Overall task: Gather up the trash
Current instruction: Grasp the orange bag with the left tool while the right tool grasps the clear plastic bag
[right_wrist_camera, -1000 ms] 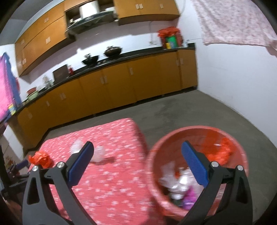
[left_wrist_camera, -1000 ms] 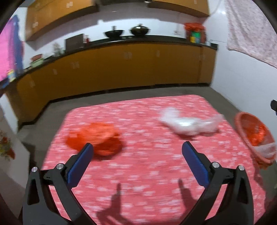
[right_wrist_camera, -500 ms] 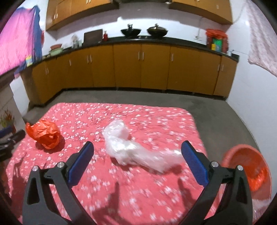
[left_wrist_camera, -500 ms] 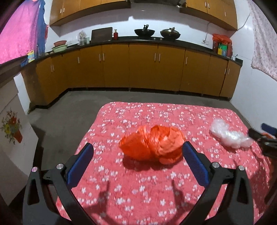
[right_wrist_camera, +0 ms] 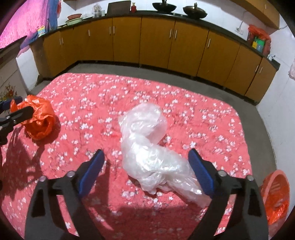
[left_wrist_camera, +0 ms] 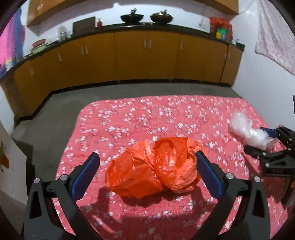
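Two pieces of trash lie on the red flowered cloth (left_wrist_camera: 166,114), well apart from each other: one crumpled orange plastic bag (left_wrist_camera: 154,166) toward the left side and one crumpled clear plastic bag (right_wrist_camera: 149,147) toward the right; one orange basket (right_wrist_camera: 275,195) stands on the floor off the cloth's right edge, with some trash already in it; two dark woks (left_wrist_camera: 146,17) sit on the counter above the row of yellow cabinets (left_wrist_camera: 143,55) along the far wall. Two grippers are in play, one per bag. The left gripper (left_wrist_camera: 147,171) points down at a slant over the cloth, its jaws spread wide on either side of the orange bag; the right pad lies right against the bag's edge, the left pad stands clear of it, so nothing is clamped. The right gripper (right_wrist_camera: 146,171) also tilts downward, straddling the clear bag; its jaws have just been closing, with the bag between them; the right pad meets the plastic while a gap shows at the left pad, so the bag is not yet gripped.
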`<state>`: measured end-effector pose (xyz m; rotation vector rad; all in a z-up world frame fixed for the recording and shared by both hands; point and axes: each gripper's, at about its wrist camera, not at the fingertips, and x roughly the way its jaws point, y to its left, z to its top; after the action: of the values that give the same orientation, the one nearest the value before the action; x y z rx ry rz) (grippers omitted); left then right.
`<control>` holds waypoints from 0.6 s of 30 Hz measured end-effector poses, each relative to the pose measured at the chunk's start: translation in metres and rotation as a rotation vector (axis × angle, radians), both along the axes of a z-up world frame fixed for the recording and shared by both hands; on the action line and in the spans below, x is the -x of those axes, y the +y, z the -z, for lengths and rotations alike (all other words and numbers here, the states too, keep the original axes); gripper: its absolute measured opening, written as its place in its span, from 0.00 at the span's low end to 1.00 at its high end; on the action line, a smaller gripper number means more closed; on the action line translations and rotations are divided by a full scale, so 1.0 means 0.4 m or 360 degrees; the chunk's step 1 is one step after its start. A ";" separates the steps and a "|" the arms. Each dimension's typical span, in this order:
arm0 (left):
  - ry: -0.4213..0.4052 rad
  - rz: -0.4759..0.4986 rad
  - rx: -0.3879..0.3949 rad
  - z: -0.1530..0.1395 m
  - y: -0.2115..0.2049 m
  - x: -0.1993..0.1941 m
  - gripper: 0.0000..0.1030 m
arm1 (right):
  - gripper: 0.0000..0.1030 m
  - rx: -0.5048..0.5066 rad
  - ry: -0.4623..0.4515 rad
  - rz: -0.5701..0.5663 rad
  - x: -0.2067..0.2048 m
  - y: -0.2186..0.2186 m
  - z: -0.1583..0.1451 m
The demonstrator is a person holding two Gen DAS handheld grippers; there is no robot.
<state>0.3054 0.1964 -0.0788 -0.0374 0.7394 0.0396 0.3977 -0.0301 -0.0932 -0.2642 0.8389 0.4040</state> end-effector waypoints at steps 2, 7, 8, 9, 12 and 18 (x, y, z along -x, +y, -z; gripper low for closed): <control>0.0011 0.0030 0.0027 0.007 -0.005 0.002 0.98 | 0.71 -0.0022 0.0044 0.0008 -0.003 -0.008 0.011; 0.0035 0.0035 0.0100 0.019 -0.019 -0.003 0.98 | 0.55 -0.0090 0.0084 0.0040 -0.002 -0.030 0.015; 0.0037 0.0033 0.0110 0.022 -0.022 -0.003 0.98 | 0.54 -0.0096 0.0080 0.0049 0.006 -0.036 0.013; 0.0046 0.0033 0.0119 0.025 -0.026 -0.003 0.98 | 0.53 -0.0101 0.0079 0.0058 0.012 -0.042 0.012; 0.0072 0.0021 0.0154 0.032 -0.035 -0.003 0.98 | 0.51 -0.0135 0.0081 0.0097 0.031 -0.062 0.009; 0.0085 0.0001 0.0134 0.034 -0.069 -0.014 0.81 | 0.51 -0.0187 0.0084 0.0155 0.073 -0.104 0.003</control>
<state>0.3108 0.1688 -0.0922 -0.1171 0.7941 0.0090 0.3684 -0.0717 -0.0946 -0.1037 0.8730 0.3688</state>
